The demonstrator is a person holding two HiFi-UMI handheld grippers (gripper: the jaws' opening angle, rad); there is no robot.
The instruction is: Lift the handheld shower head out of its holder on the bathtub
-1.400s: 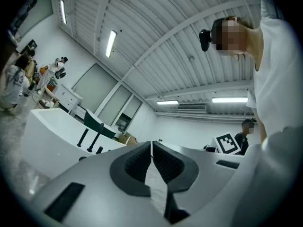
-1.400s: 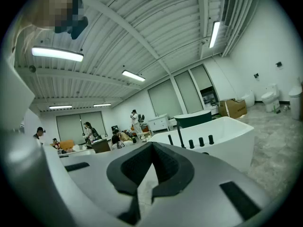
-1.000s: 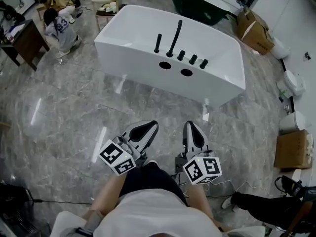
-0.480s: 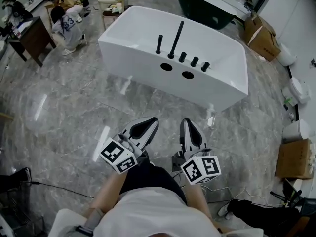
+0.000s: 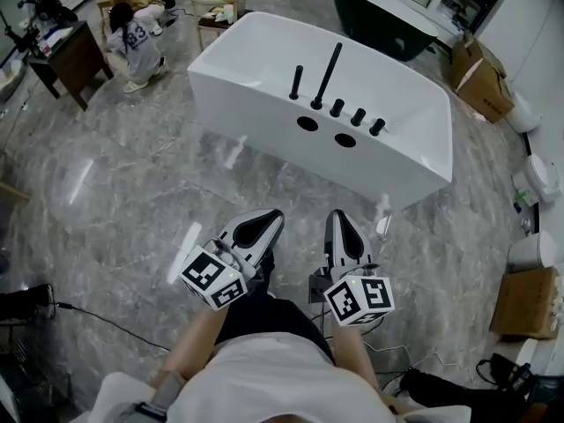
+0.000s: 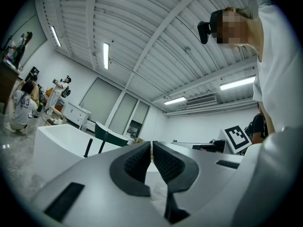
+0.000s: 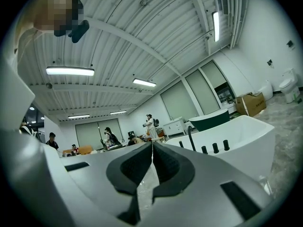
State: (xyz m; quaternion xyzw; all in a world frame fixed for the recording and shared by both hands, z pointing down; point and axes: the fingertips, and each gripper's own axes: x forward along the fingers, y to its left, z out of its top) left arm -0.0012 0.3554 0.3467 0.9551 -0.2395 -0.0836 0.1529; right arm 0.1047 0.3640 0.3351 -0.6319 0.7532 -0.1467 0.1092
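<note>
Seen from the head view, the operator's torso is nearest, with both forearms reaching forward over the grey marble floor (image 5: 132, 192). The left gripper (image 5: 269, 221) and the right gripper (image 5: 342, 223) are held side by side, level and pointing toward the tub. Each carries its marker cube (image 5: 211, 278) at the rear. In the left gripper view the two ribbed black pads (image 6: 136, 163) meet at the tips, with only a hairline slit between them and nothing caught there. The right gripper view shows the same: jaws pressed together and empty. Both grippers are well apart from the white bathtub (image 5: 414, 170), which stands diagonally across the floor ahead. A row of black fittings runs along the tub's near deck. At its left end is the handheld shower head (image 5: 296, 82), a short upright rod standing on the deck, untouched. Just beside it rises a taller slanted spout (image 5: 328, 70), followed by three low knobs (image 5: 358, 115). Two dark round holes (image 5: 307, 123) mark the tub wall below. Beyond, a crouching person (image 5: 137, 42) is near a brown table (image 5: 75, 55) at upper left. A dark green tub (image 5: 388, 16) lies behind the white one, and cardboard boxes (image 5: 480, 77) stand at right.
</note>
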